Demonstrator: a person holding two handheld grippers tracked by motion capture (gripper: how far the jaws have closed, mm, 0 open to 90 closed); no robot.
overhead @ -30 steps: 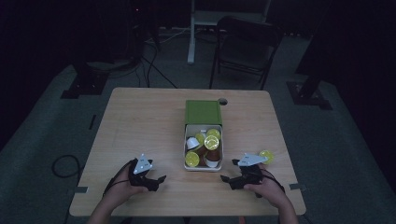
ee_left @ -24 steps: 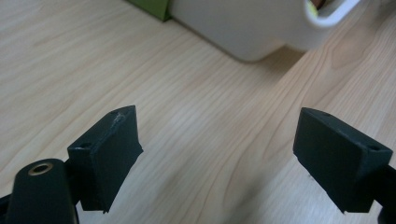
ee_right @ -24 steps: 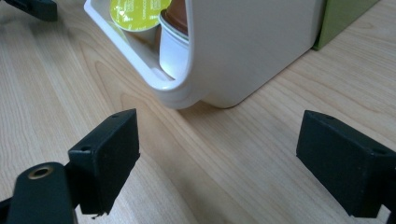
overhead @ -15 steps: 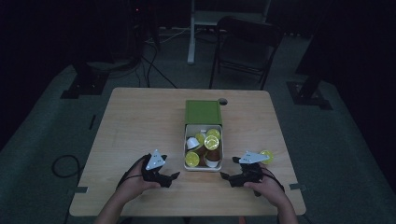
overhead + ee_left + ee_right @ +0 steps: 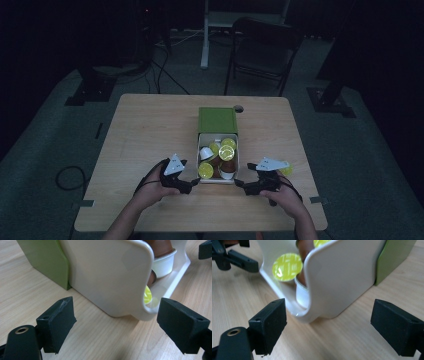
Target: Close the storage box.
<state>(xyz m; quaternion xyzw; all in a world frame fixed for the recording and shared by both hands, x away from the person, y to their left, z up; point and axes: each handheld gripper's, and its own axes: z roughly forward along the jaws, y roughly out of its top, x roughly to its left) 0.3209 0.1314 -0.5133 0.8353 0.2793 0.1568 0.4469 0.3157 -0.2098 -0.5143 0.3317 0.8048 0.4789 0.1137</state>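
A white open box (image 5: 237, 165) with a green sleeve (image 5: 217, 120) lies at the table's middle, holding several coffee capsules (image 5: 226, 152) with yellow-green lids and brown bodies. My left gripper (image 5: 192, 186) is open at the box's near left corner (image 5: 140, 312); its jaws stand wide apart with nothing between them. My right gripper (image 5: 241, 186) is open at the near right corner (image 5: 312, 315), also empty. A capsule's yellow lid (image 5: 287, 267) shows through the box's cut-out front. The green sleeve (image 5: 45, 260) lies farther along the box's side.
One yellow capsule (image 5: 286, 170) lies on the wooden table (image 5: 150, 130) just behind my right gripper. A round hole (image 5: 238, 108) sits in the table's far edge. A chair (image 5: 260, 50) and stand legs are beyond the table.
My left gripper has moved right across the table, from well left of the box up to its near left corner. The right gripper has stayed in place.
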